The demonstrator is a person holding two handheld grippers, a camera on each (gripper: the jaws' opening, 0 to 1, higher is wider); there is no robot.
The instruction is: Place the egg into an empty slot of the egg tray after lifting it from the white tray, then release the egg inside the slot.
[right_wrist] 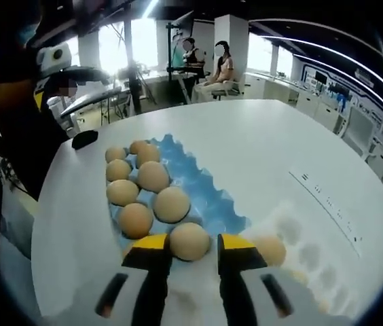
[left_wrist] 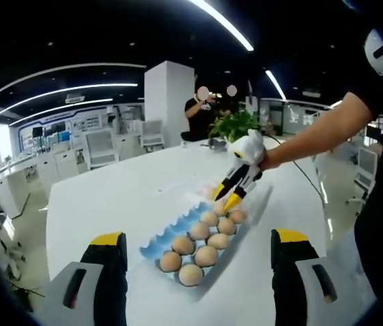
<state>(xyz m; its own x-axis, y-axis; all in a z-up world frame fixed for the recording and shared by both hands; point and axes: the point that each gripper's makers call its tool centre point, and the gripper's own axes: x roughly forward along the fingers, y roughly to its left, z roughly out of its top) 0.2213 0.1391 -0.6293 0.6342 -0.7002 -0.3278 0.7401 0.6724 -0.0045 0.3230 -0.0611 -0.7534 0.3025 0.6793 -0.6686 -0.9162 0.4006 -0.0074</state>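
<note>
A blue egg tray (left_wrist: 152, 244) (right_wrist: 205, 190) lies on the white table and holds several brown eggs. My right gripper (right_wrist: 193, 246) is shut on one egg (right_wrist: 189, 241), held over the tray's end slot beside the white tray (right_wrist: 307, 261). Another egg (right_wrist: 271, 250) sits in that white tray. In the left gripper view a gloved hand holds the right gripper (left_wrist: 228, 197) over the far end of the blue tray. My left gripper (left_wrist: 198, 239) hangs open and empty, with its jaws wide apart, just short of the tray's near end.
The white table (left_wrist: 110, 197) stretches wide around the trays. A potted plant (left_wrist: 232, 125) stands at its far end, and a small dark object (right_wrist: 85, 139) lies near one edge. Two people sit beyond the table. The person's dark sleeve (right_wrist: 15, 129) fills the left side.
</note>
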